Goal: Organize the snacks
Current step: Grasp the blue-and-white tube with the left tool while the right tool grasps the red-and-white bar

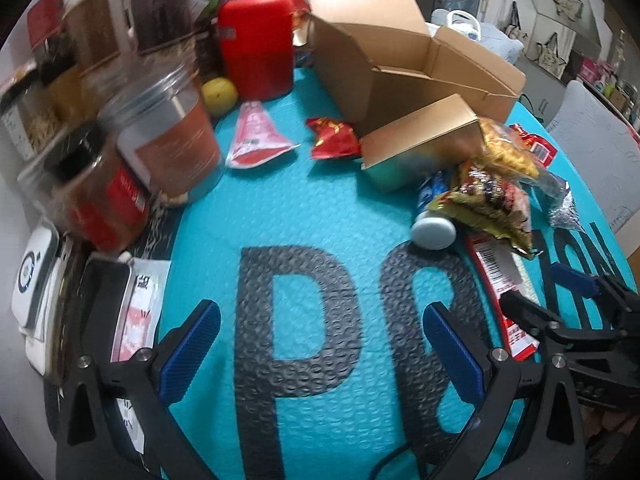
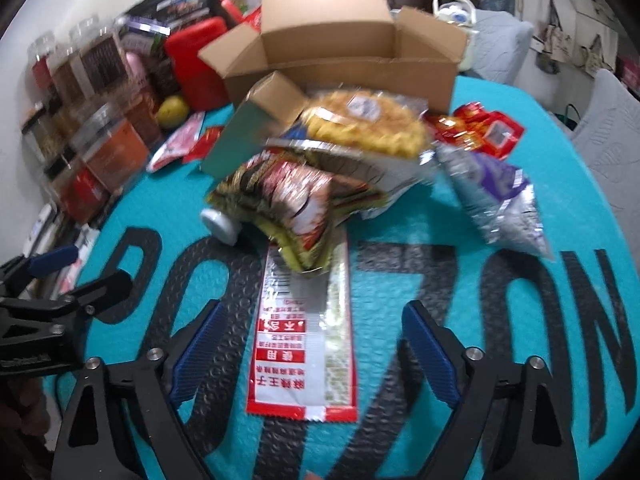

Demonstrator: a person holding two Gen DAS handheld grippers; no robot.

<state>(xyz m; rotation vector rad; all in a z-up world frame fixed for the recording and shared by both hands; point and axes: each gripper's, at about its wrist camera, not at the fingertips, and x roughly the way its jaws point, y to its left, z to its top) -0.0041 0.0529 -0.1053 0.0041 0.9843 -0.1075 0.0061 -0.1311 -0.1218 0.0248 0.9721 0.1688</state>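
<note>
My right gripper (image 2: pixel 310 354) hangs with jaws wide and empty, a long red-and-white packet (image 2: pixel 304 340) lying flat between my fingers at lower centre on the teal mat (image 2: pixel 420 280). My left gripper (image 1: pixel 320 350) is spread wide too, holding nothing. Mid-frame, a heap of snack bags (image 2: pixel 320 168) leans against a small box (image 2: pixel 256 120). Beyond, at top centre, stands the open cardboard box (image 2: pixel 340 48); jars (image 2: pixel 92 120) crowd the upper left.

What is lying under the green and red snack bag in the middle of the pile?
Under the green and red snack bag lie the top end of a long red-and-white packet and part of a white-capped bottle. The rest of both is hidden beneath it.
</note>
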